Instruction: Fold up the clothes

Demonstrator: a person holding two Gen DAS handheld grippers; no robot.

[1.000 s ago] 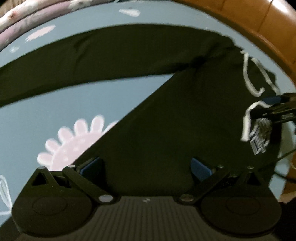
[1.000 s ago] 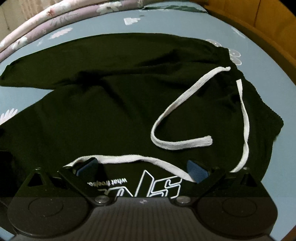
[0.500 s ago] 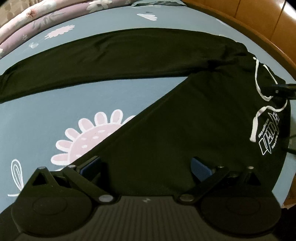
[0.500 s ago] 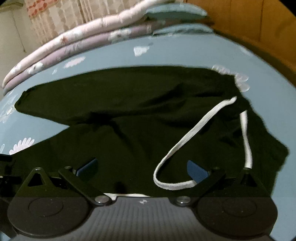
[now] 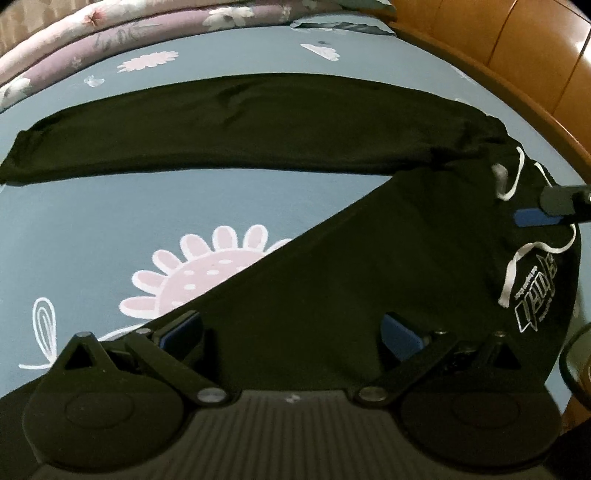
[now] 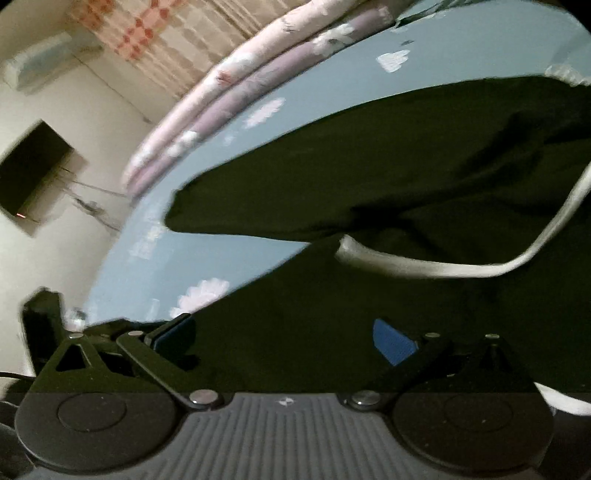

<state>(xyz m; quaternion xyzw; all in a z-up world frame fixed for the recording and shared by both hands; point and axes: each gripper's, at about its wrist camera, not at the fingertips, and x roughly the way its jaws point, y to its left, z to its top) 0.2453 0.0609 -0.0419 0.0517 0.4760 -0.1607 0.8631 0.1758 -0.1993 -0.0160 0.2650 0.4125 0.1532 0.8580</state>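
Quilts (image 5: 122,26) beyond trousers (image 5: 332,258); headboard (image 5: 517,48) beside

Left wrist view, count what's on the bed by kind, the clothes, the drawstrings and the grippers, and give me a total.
Black trousers: 1
White drawstring: 1
Hand-held grippers: 2, the left hand-held gripper and the right hand-held gripper
Total: 4

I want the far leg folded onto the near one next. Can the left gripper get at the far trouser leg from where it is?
Probably yes. The left gripper is open over the near leg, and only bare blue sheet lies between it and the far leg; nothing sits on that leg.
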